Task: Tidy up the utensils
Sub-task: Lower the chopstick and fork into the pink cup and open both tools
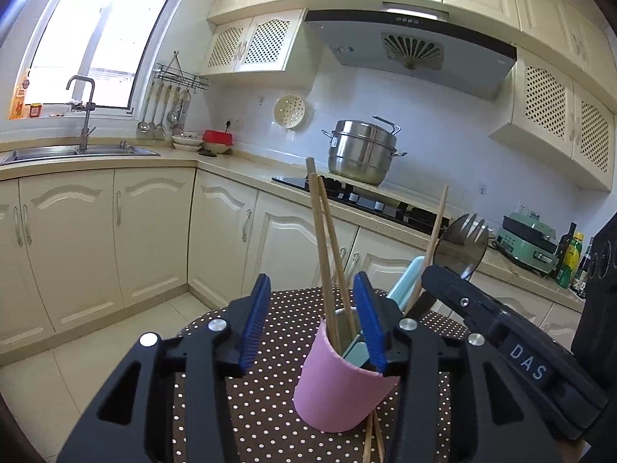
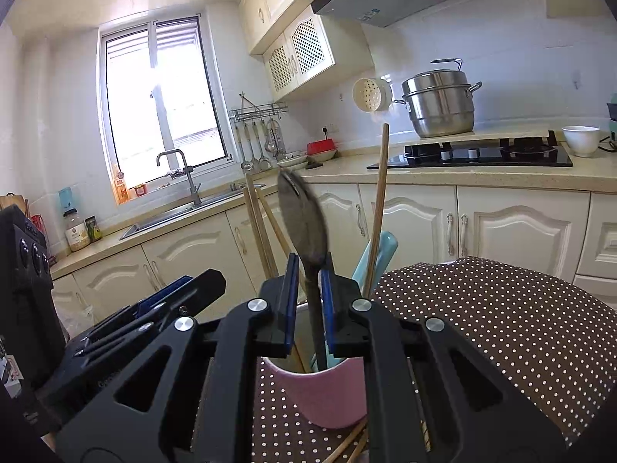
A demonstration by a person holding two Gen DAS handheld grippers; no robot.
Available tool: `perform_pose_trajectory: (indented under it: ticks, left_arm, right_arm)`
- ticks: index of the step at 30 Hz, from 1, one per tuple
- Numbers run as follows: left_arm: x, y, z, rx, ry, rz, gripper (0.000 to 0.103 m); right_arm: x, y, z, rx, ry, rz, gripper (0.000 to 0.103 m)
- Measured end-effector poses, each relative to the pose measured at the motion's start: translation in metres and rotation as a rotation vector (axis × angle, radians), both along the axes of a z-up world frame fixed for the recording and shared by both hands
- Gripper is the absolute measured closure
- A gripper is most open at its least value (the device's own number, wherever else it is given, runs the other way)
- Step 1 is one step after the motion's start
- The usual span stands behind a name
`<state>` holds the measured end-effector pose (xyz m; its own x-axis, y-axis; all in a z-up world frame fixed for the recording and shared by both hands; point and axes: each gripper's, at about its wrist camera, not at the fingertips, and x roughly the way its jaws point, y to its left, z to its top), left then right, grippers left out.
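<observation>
Dotted-cloth desk: right gripper fingers clamped on stiff, slippery dark metal spork over pink cup; left gripper half-open, empty.

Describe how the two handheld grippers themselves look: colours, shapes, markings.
Both are black plastic two-finger tools with cut-out slots and round silver bolts at the pivots. The left gripper has ridged blue pads; the right gripper has smooth-looking blue pads. White letters "DAS" mark the right gripper's side. No sleeves or cables show.
</observation>
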<state>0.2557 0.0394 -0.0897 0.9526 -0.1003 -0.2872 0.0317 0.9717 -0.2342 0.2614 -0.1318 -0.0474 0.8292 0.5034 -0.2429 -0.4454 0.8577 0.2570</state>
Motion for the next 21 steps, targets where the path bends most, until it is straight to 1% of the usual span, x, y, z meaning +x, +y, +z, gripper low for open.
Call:
perform_pose_trajectory:
  ticks: [6, 10, 12, 13, 14, 15, 17, 21]
  left_arm:
    - [-0.006, 0.002, 0.0, 0.021, 0.036, -0.001, 0.055]
    - [-0.013, 0.002, 0.002, 0.029, 0.045, -0.01, 0.052]
    - [-0.016, 0.001, 0.004, 0.029, 0.05, -0.013, 0.051]
    - [-0.017, 0.001, 0.005, 0.03, 0.056, -0.018, 0.051]
    - [-0.019, 0.001, 0.006, 0.031, 0.06, -0.023, 0.05]
    - [-0.021, 0.001, 0.007, 0.033, 0.062, -0.021, 0.05]
    - [-0.026, 0.001, 0.009, 0.037, 0.066, -0.025, 0.049]
    - [-0.033, -0.002, 0.011, 0.043, 0.08, -0.034, 0.048]
  right_arm:
    - [-0.003, 0.002, -0.005, -0.02, 0.04, -0.006, 0.09]
    - [-0.008, 0.002, -0.005, -0.025, 0.042, -0.006, 0.089]
    - [-0.012, 0.002, -0.004, -0.026, 0.044, -0.002, 0.084]
    - [-0.015, 0.001, -0.003, -0.026, 0.041, -0.004, 0.075]
    - [-0.017, 0.0, -0.001, -0.024, 0.039, -0.002, 0.069]
    - [-0.019, -0.001, 0.0, -0.021, 0.038, -0.006, 0.067]
    - [-0.022, -0.006, 0.003, -0.008, 0.035, -0.01, 0.057]
    - [-0.033, -0.013, 0.008, -0.002, 0.03, -0.017, 0.057]
